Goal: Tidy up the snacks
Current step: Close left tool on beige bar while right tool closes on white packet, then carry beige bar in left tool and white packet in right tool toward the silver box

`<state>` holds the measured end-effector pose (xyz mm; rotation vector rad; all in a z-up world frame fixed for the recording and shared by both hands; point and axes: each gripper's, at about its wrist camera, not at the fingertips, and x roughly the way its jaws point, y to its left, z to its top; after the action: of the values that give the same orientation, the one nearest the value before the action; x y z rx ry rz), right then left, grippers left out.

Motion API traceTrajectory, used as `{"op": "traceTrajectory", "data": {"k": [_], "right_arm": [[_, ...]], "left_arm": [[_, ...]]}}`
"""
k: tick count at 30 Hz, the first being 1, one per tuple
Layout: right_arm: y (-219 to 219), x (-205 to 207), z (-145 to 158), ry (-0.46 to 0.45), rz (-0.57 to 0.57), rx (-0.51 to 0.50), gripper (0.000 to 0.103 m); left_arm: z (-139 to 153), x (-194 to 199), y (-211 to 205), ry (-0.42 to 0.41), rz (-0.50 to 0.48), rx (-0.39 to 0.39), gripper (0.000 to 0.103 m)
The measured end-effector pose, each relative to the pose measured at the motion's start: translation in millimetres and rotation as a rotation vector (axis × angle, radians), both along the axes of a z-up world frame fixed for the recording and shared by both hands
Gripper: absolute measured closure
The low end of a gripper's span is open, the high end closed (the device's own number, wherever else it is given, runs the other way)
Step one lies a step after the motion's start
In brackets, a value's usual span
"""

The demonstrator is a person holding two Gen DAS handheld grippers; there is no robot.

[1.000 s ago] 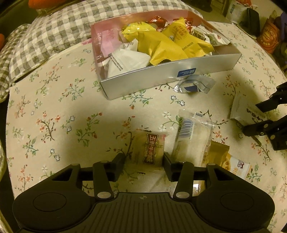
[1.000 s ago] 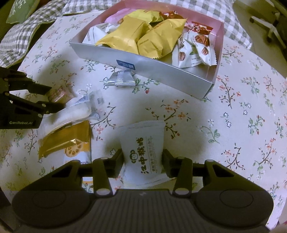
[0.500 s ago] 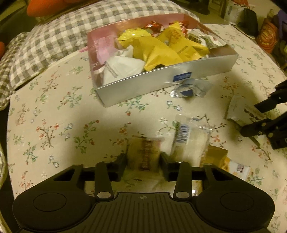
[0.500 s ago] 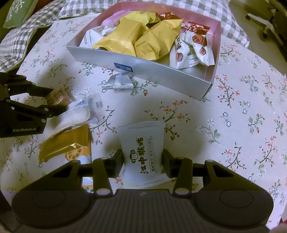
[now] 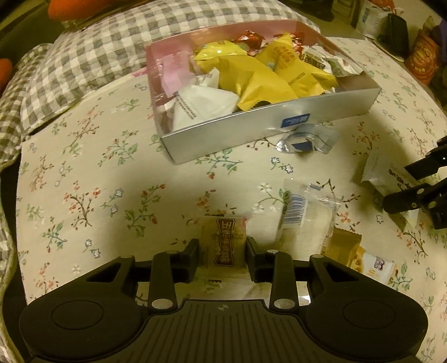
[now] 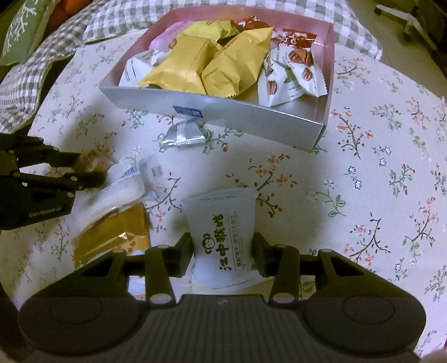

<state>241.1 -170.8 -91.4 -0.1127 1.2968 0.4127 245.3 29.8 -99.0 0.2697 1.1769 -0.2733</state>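
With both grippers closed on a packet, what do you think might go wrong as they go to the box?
The box is heaped with yellow packets, so additions may slide out. The left gripper holds its small brown-label packet beside a clear-wrapped cake, which may drag along. The right gripper pinches only the white packet's lower end; it may slip.

This is a home, a lived-in room rather than any workplace. A floral cloth (image 5: 83, 178) covers the counter, and at its far edge lies a grey-and-white checked quilted cushion (image 5: 92, 55), with a green pillow (image 6: 22, 30) printed with white branches at the far left. An open box (image 6: 251, 123) of wrapped snacks sits on the cloth, and an office-chair base (image 6: 410, 19) stands on the floor, far right.
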Motion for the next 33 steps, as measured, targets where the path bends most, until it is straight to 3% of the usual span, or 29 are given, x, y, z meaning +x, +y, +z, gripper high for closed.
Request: {"op": "traceTrajectory", "data": {"k": [15,33], "right_arm": [[-17,5,7,0.019,-0.096,0.036,0.062],[-28,9,20,-0.001,-0.188,0.1,0.062]], "left_arm": [[8,-2,2,-0.026,0.032,-0.007,0.071],[37,9,24,-0.081,0.114,-0.105,0.071]]}}
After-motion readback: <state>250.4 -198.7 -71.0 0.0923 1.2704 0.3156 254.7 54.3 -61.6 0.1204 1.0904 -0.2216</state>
